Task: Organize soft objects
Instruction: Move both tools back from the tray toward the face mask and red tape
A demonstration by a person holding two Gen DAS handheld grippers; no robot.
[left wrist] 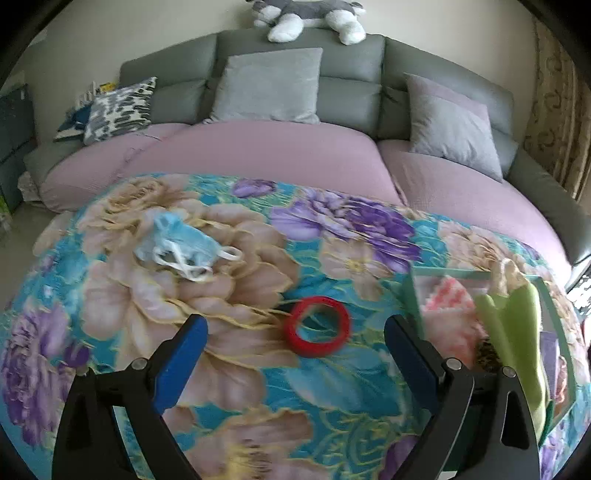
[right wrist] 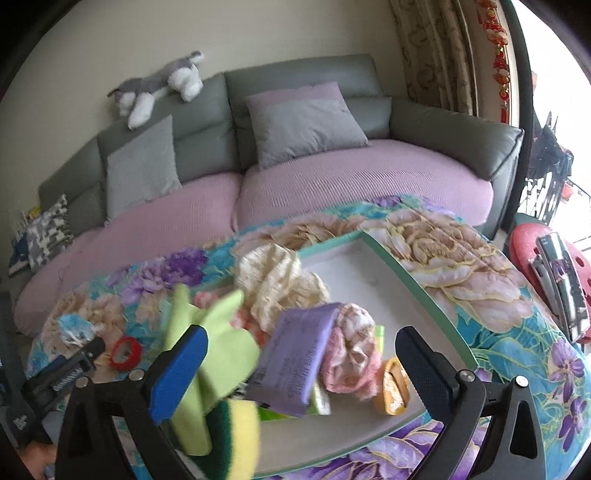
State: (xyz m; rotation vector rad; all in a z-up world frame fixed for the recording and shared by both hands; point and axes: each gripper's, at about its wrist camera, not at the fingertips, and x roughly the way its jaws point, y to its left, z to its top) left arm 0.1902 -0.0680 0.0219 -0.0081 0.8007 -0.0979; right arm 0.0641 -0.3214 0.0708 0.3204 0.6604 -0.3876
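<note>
A teal-rimmed white tray point(right wrist: 399, 269) sits on the floral blanket and holds a cream ruffled cloth point(right wrist: 277, 284), a purple packet point(right wrist: 295, 354), a pink cloth point(right wrist: 351, 350), a green cloth point(right wrist: 218, 354) and a yellow-green sponge point(right wrist: 240, 435). My right gripper point(right wrist: 301, 358) is open and empty just above these. In the left wrist view a red ring point(left wrist: 317, 326) lies on the blanket between the fingers of my open, empty left gripper point(left wrist: 295, 338). A blue face mask point(left wrist: 184, 247) lies further left. The tray point(left wrist: 554, 317) is at the right.
A grey sofa with a pink cover point(left wrist: 258, 147), cushions and a plush husky point(left wrist: 310, 16) stands behind the table. A red stool point(right wrist: 528, 251) with a dark object on it stands at the right. The left gripper point(right wrist: 62, 373) shows at the left in the right wrist view.
</note>
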